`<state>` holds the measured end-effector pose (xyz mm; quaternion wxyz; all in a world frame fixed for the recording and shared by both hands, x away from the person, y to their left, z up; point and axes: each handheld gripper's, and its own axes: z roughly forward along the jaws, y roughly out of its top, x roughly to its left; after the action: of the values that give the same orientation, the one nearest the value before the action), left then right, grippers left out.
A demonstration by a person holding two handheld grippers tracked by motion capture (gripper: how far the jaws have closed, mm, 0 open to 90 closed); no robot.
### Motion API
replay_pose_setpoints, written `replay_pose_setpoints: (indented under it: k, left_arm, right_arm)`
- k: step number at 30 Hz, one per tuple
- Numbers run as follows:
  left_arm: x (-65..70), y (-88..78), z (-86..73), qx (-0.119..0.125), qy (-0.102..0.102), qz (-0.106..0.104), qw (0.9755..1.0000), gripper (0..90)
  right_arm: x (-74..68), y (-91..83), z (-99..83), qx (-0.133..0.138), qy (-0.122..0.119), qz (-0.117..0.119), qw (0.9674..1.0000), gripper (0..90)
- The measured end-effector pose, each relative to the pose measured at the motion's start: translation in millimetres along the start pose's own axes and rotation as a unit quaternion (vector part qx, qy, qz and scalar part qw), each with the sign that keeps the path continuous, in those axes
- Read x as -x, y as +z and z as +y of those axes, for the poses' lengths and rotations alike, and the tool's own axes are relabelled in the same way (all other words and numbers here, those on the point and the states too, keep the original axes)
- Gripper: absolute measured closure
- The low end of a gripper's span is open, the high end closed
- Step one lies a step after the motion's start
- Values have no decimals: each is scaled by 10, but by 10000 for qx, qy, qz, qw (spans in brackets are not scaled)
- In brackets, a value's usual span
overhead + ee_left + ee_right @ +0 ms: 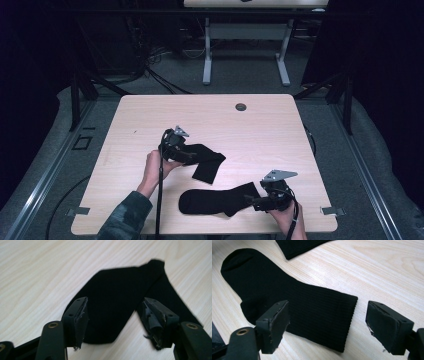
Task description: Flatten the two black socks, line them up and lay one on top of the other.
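Both of your grippers stand wide, gripping nothing — the left gripper (113, 322) over the far sock (117, 302), the right gripper (327, 325) at the near sock's (287, 297) cuff. Next — close on that cuff.

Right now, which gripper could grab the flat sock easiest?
Probably the right gripper: it sits open at the flat sock's cuff. The left gripper is over the folded sock.

Two black ribbed socks are observed flat on the desk (150, 115). The folded sock (205, 160) is bent into a V left of centre. The second sock (220, 200) is laid out lengthwise near the front edge, toe to the left, cuff to the right.
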<state>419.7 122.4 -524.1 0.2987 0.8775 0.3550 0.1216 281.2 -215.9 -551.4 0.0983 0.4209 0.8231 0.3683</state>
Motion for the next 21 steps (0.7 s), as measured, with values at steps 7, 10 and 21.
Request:
replay_pose_setpoints:
  k: [7, 10, 21]
  left_arm:
    - [47, 128, -106, -438, 371, -99, 9983, 400]
    - [60, 160, -118, -504, 440, -134, 9977, 406]
    - [61, 293, -135, -892, 602, -101, 9941, 592]
  right_arm:
    - [-7, 20, 14, 6, -20, 38, 10000, 185]
    - [-5, 13, 10, -22, 1, 32, 10000, 185]
    - [10, 17, -9, -26, 0, 54, 10000, 186]
